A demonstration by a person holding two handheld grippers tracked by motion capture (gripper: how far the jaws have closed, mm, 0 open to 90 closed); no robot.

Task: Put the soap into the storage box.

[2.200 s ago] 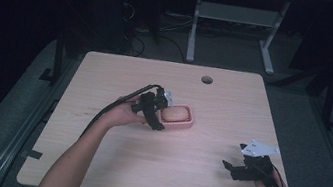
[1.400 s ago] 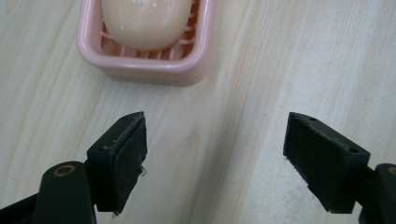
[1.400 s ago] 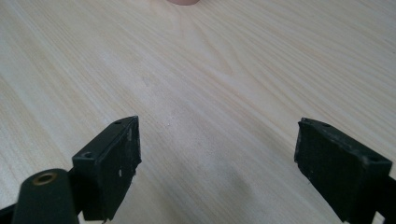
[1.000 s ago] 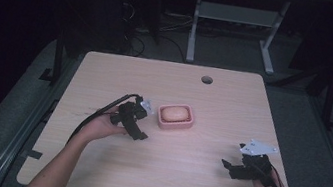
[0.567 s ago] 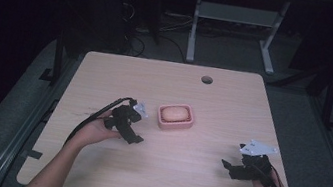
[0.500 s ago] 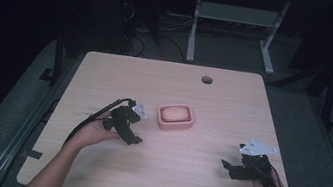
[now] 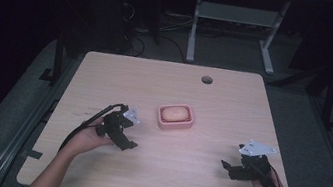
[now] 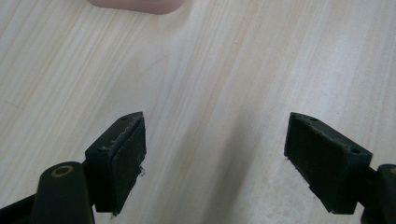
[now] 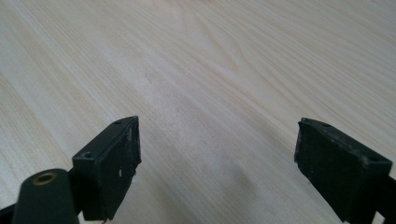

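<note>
soap dish (image 7: 176,117) mid-table (image 7: 233,104); left gripper (image 7: 123,136) near, right gripper (image 7: 233,168) apart

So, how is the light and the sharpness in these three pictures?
High view: the table is lit, its surroundings very dark, and the pink dish looks soft. Left gripper view: bright, the near jaws sharp, the pink dish at the top edge blurred. Right gripper view: even light, wood grain clear, no glare.

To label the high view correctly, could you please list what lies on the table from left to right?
Left gripper → pink soap dish holding a soap bar → right gripper, all on the wooden table; the table's round hole sits farther back.
</note>
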